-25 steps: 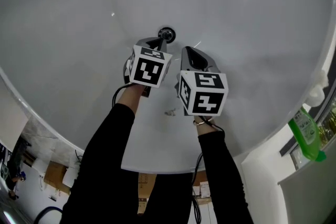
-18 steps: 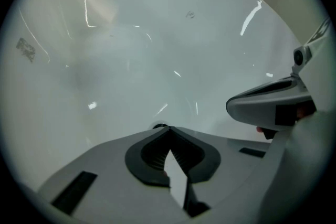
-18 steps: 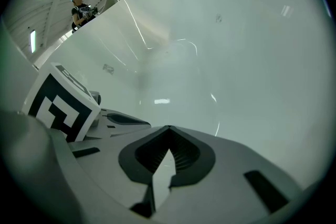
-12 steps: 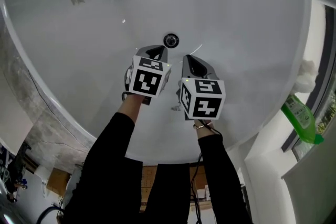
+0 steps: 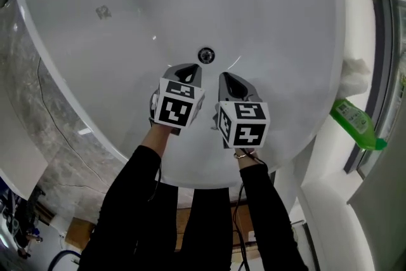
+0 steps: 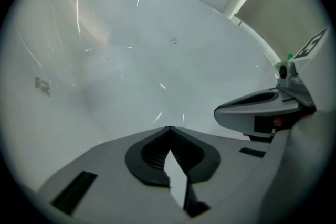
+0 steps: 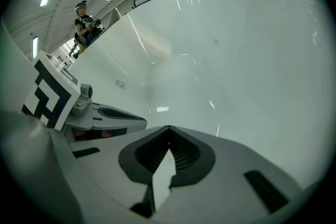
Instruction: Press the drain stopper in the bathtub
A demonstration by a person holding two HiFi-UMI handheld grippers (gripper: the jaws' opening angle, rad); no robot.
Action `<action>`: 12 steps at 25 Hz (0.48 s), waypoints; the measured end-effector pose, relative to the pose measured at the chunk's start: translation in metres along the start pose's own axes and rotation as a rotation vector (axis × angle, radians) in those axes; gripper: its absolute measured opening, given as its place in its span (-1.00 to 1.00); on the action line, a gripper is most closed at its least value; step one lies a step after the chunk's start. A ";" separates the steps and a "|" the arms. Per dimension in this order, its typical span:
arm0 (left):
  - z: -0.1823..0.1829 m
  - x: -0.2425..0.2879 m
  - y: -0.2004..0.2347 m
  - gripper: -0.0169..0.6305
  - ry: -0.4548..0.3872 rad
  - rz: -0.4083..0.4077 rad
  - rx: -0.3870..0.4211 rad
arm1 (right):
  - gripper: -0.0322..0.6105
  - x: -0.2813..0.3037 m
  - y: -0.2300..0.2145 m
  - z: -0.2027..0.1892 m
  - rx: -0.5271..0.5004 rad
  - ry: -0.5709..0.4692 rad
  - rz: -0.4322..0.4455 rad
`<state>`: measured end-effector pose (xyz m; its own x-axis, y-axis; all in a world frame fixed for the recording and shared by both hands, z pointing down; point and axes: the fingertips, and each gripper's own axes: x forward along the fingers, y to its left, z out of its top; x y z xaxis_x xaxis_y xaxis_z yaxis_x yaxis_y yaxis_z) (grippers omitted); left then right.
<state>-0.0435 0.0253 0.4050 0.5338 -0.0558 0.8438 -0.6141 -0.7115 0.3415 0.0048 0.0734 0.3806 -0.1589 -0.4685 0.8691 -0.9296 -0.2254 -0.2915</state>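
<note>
The round dark drain stopper [image 5: 206,55] sits in the floor of the white bathtub [image 5: 279,22]. My left gripper [image 5: 190,68] hovers just short of the stopper, a little to its lower left, with its jaws shut on nothing. My right gripper [image 5: 224,77] is beside it, lower right of the stopper, also shut and empty. In the left gripper view the shut tips [image 6: 169,128] point at bare tub wall, with the right gripper [image 6: 257,107] alongside. The right gripper view shows its own shut tips [image 7: 169,127] and the left gripper [image 7: 105,115]. Neither gripper view shows the stopper.
A green bottle [image 5: 355,125] and a white cloth [image 5: 355,73] rest on the ledge right of the tub. Marbled floor [image 5: 51,130] lies left of the rim. A small grey mark [image 5: 103,11] is on the tub floor. A person [image 7: 84,23] stands far off.
The left gripper's tip was at the stopper; now a small gap separates them. Both grippers sit lower in the head view, and more of the tub's rim shows.
</note>
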 end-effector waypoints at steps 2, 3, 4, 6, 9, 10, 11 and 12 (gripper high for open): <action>0.005 -0.011 -0.004 -0.93 -0.013 -0.007 0.011 | -0.89 -0.006 0.003 0.002 0.004 -0.009 -0.002; 0.008 -0.016 -0.006 -0.93 -0.020 -0.010 0.017 | -0.89 -0.009 0.004 0.003 0.006 -0.015 -0.002; 0.010 -0.022 -0.008 -0.93 -0.026 -0.011 0.021 | -0.89 -0.013 0.006 0.004 0.007 -0.021 -0.002; 0.014 -0.031 -0.010 -0.93 -0.036 -0.012 0.026 | -0.89 -0.020 0.009 0.006 0.012 -0.035 0.002; 0.018 -0.046 -0.013 -0.93 -0.049 -0.014 0.026 | -0.89 -0.030 0.013 0.008 0.031 -0.052 0.012; 0.020 -0.051 -0.014 -0.93 -0.053 -0.015 0.026 | -0.89 -0.033 0.014 0.008 0.038 -0.056 0.014; 0.022 -0.056 -0.016 -0.93 -0.058 -0.016 0.028 | -0.89 -0.037 0.014 0.007 0.044 -0.058 0.015; 0.023 -0.061 -0.018 -0.93 -0.062 -0.018 0.030 | -0.89 -0.041 0.015 0.007 0.048 -0.061 0.014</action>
<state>-0.0514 0.0250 0.3380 0.5804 -0.0853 0.8099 -0.5866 -0.7336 0.3431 -0.0003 0.0830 0.3381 -0.1500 -0.5227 0.8392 -0.9102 -0.2583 -0.3236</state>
